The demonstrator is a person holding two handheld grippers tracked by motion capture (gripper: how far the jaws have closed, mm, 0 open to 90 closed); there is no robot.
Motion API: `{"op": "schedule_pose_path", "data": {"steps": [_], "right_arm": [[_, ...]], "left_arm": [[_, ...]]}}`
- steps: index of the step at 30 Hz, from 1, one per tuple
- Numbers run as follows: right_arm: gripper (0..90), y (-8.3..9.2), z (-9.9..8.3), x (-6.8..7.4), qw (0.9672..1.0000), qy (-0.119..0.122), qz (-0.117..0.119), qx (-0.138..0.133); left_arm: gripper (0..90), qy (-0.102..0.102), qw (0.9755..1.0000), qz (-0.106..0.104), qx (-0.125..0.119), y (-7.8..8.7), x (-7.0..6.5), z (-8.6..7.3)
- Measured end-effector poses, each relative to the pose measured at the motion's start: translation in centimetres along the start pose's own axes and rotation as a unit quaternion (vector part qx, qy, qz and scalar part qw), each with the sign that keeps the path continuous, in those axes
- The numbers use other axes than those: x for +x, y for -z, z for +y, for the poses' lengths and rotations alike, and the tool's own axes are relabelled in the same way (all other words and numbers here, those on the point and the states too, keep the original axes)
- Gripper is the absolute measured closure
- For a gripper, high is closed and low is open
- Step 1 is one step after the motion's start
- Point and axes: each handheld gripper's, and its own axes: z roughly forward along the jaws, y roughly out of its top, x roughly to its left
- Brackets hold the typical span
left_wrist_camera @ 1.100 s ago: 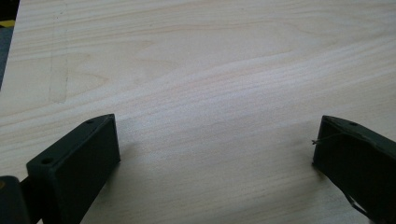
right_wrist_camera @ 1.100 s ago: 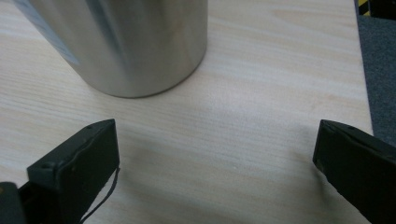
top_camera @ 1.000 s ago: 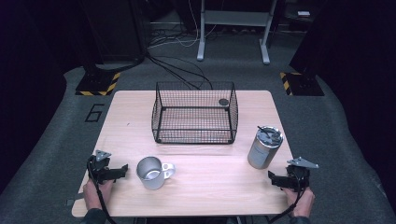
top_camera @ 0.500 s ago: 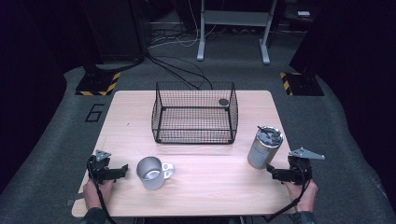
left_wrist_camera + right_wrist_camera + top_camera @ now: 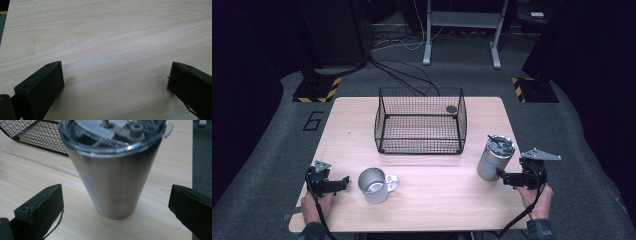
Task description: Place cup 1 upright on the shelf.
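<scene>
The right gripper [image 5: 115, 202] is gaping wide and empty with the tall brushed-steel tumbler with a clear lid [image 5: 112, 170] standing just ahead between its jaws — worth centring low on the body before closing — while the left gripper [image 5: 115, 80] is lying open over bare table.

The high view looks forward and down from above the person's side of the bench [image 5: 422, 200], far enough back to take in the whole top, with the wire basket [image 5: 420, 122] at its middle. The right gripper view sits low and very close to the steel tumbler [image 5: 112, 170] — a corner of that basket behind it, both shared with the high view. The left gripper view faces steeply down, close onto bare bench wood [image 5: 112, 50] — well to the near left of the basket.
</scene>
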Motion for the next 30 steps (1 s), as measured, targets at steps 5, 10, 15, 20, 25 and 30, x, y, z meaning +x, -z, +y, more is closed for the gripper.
{"op": "schedule_pose_path", "data": {"steps": [5, 10, 15, 20, 25, 30], "right_arm": [[0.0, 0.0, 1.0, 0.1, 1.0, 0.002, 0.002, -0.002], [0.0, -0.3, 2.1, -0.1, 1.0, 0.008, 0.0, -0.004], [0.0, -0.7, 2.9, -0.2, 0.9999, 0.013, 0.004, -0.005], [0.0, -1.2, 3.5, -0.2, 0.9998, 0.015, 0.011, -0.004], [0.0, -1.8, 3.5, -0.1, 0.9997, 0.01, 0.017, -0.013], [0.0, -2.5, 3.2, 0.2, 0.9997, 0.009, 0.017, -0.018]], "left_arm": [[0.1, 0.0, 1.0, 0.0, -0.003, 0.0, 0.0, 0.0], [0.1, 0.0, 1.0, 0.0, -0.003, 0.0, 0.0, 0.0], [0.2, -0.001, 1.0, 0.0, -0.002, 0.0, 0.0, 0.0], [0.2, -0.001, 1.0, 0.0, -0.002, 0.0, 0.0, 0.0], [0.2, -0.001, 1.0, -0.001, -0.001, 0.0, 0.0, 0.0], [0.1, -0.001, 1.0, 0.0, -0.003, 0.0, 0.0, 0.0]]}}
